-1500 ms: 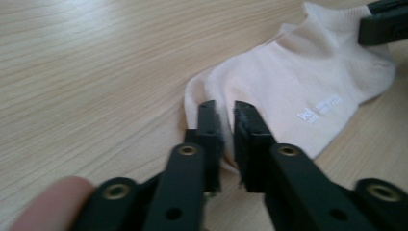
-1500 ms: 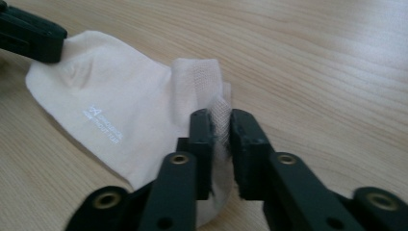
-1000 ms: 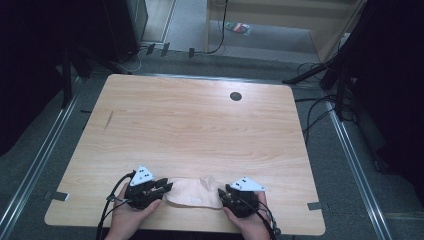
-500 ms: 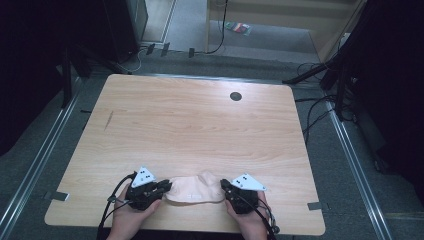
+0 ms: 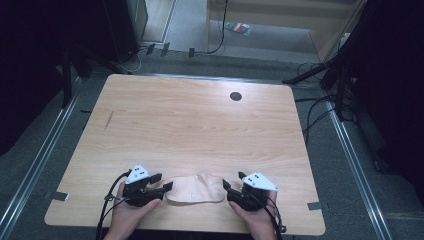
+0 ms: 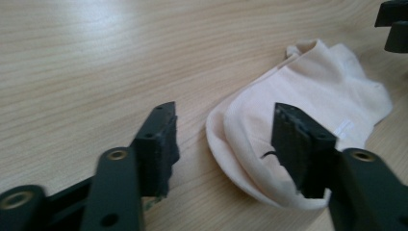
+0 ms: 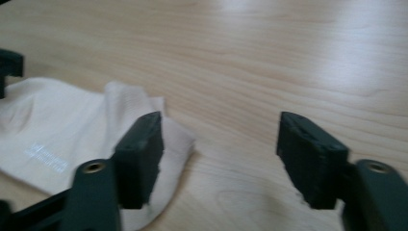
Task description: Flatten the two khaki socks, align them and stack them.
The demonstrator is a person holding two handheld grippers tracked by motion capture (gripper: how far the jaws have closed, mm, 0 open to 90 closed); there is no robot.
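We see a pale sock [image 5: 195, 189] lying flat at the table's [image 5: 200, 125] near edge, between the two grippers. Left gripper [image 5: 165, 187] is wide open, at the sock's left end. Right gripper [image 5: 226, 188] is wide open too, at its right end; neither holds it.

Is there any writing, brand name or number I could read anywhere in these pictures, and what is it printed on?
No text can be read.
A small pale print on the sock, seen from the right claw: too blurred to read.
A small dark mark on the sock near the left claw: not legible as text.
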